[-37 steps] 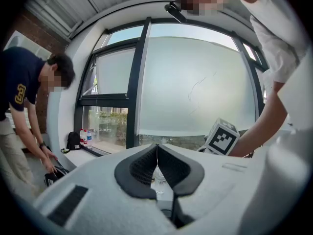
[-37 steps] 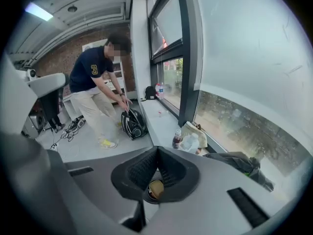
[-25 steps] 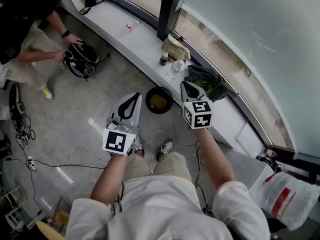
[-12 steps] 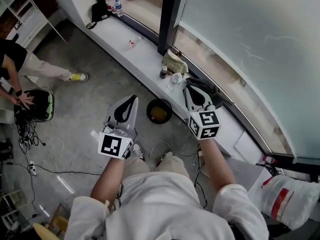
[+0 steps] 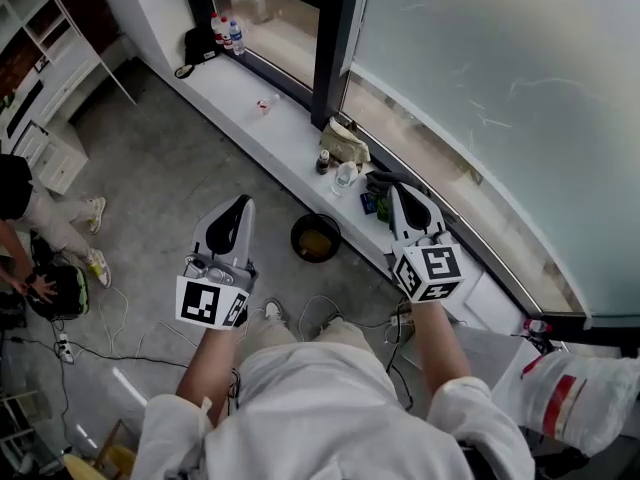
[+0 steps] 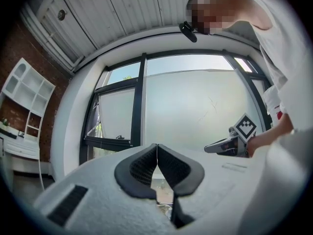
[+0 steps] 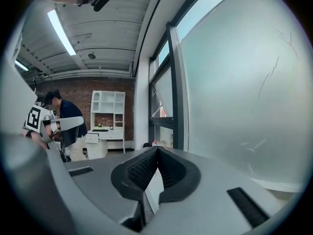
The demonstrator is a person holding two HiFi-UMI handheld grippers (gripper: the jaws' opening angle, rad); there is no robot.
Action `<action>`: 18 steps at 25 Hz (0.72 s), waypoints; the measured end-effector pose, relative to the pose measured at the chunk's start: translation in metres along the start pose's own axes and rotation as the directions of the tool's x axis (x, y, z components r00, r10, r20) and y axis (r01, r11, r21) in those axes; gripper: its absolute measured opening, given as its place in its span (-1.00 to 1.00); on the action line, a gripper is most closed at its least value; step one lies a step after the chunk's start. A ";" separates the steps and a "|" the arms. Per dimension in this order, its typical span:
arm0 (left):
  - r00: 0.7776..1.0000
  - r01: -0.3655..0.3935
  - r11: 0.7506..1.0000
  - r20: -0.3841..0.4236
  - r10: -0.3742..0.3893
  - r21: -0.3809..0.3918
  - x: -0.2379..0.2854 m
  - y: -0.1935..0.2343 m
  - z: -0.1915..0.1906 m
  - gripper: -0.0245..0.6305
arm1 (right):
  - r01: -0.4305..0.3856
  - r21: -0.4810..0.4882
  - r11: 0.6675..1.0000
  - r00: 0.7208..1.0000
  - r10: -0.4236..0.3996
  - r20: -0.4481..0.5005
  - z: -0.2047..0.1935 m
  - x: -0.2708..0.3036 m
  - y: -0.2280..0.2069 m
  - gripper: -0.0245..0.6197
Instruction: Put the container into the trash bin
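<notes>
The white left gripper (image 5: 240, 204) and white right gripper (image 5: 402, 192), both clenched empty, hang above the grey concrete floor (image 5: 170, 178), flanking the round black trash bin (image 5: 296, 236).

We see both grippers higher: the left gripper (image 5: 241, 202) and right gripper (image 5: 399, 191) sit wider apart over a trash bin (image 5: 297, 240) that looks smaller, while the bystander (image 5: 18, 203) and black bag (image 5: 60, 290) shift down to the left edge.
</notes>
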State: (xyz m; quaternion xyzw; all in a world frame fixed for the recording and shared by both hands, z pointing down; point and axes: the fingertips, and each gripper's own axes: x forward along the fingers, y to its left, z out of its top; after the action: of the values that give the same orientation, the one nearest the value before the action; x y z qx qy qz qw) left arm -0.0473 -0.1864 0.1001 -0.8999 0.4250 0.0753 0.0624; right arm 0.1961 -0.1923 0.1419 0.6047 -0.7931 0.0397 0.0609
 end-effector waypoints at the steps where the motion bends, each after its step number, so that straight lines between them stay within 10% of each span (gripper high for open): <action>1: 1.000 -0.004 1.000 0.005 0.004 0.000 -0.002 0.002 0.003 -0.87 | 0.005 0.003 1.000 1.000 -0.006 0.012 0.005 -0.004 -0.002 -0.92; 18: 0.992 -0.092 0.996 0.083 0.092 -0.004 -0.034 0.025 0.045 -0.87 | 0.128 0.018 0.992 0.981 -0.129 0.148 0.058 -0.077 -0.046 -0.92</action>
State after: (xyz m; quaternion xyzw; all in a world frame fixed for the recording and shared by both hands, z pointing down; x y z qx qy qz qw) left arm -0.0916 -0.1684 0.0613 -0.8754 0.4631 0.1155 0.0765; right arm 0.2580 -0.1393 0.0728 0.6561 -0.7547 -0.0060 0.0014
